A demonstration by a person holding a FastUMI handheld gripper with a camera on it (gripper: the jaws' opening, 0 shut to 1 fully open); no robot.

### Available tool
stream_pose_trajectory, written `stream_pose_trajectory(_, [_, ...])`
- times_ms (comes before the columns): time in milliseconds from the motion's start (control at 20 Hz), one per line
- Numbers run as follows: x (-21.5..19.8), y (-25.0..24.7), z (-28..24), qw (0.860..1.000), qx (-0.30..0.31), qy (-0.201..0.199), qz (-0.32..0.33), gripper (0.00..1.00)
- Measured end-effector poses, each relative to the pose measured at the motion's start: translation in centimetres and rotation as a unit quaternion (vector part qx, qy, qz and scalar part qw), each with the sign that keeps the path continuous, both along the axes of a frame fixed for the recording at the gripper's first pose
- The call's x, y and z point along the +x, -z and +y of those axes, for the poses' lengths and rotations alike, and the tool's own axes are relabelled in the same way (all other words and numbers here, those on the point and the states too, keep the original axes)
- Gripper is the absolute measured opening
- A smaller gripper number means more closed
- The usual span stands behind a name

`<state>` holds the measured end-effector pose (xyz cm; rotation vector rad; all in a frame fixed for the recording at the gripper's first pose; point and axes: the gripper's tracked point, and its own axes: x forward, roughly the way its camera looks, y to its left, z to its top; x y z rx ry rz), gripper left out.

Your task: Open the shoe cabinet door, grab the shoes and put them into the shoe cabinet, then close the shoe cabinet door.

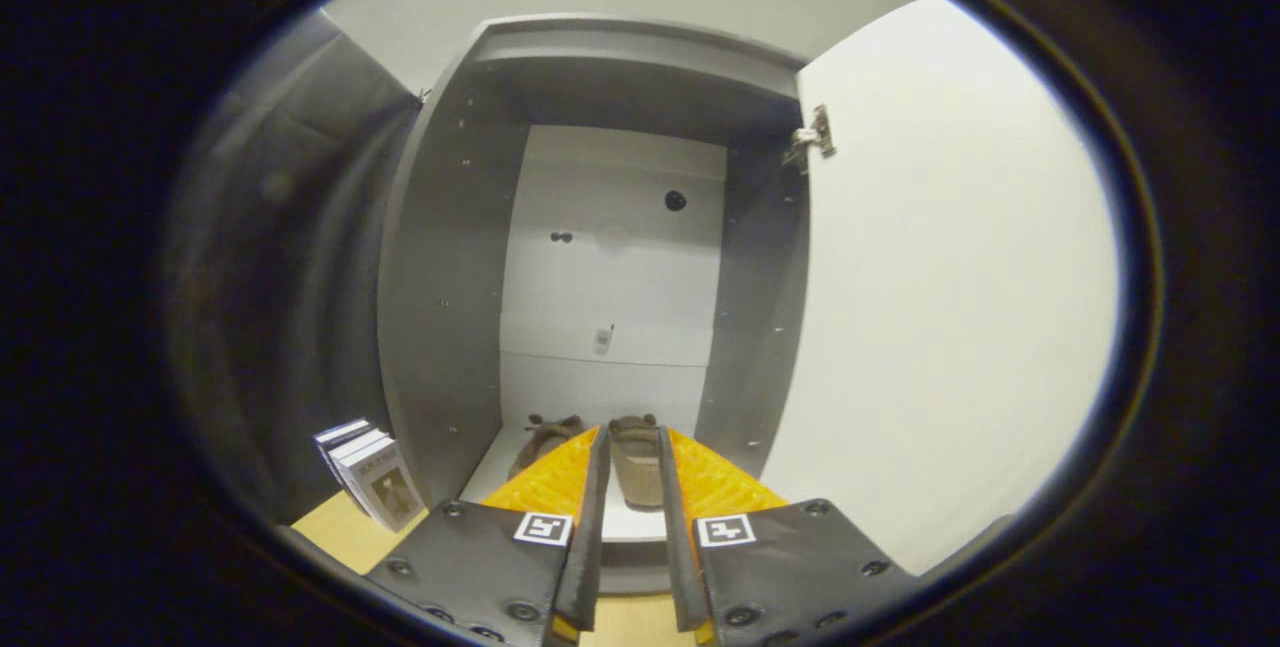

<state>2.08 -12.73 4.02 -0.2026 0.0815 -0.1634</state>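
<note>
The shoe cabinet (450, 327) stands with its door (950, 307) swung wide to the right. Two brown shoes lie side by side on its white floor (490, 472). The left shoe (545, 435) is partly hidden behind my left finger. The right shoe (636, 467) fills the narrow gap between my fingers from side to side, with its sole resting on the cabinet floor. My gripper (633, 437) reaches into the cabinet's mouth, and both fingers lie against that shoe's sides.
A door hinge (815, 137) sits at the cabinet's upper right. A few white books (372, 475) lean against the cabinet's left outer wall on a wooden surface (345, 532). The white back panel (610, 267) has small holes.
</note>
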Motion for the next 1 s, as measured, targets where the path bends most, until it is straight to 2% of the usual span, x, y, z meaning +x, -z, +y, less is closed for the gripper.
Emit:
stream_pose_trajectory(850, [-21.0, -5.7, -10.7, 0.991, 0.007, 0.130, -0.044, 0.31])
stream_pose_trajectory(1000, [-23.7, -6.3, -13.2, 0.987, 0.015, 0.153, -0.052, 0.34])
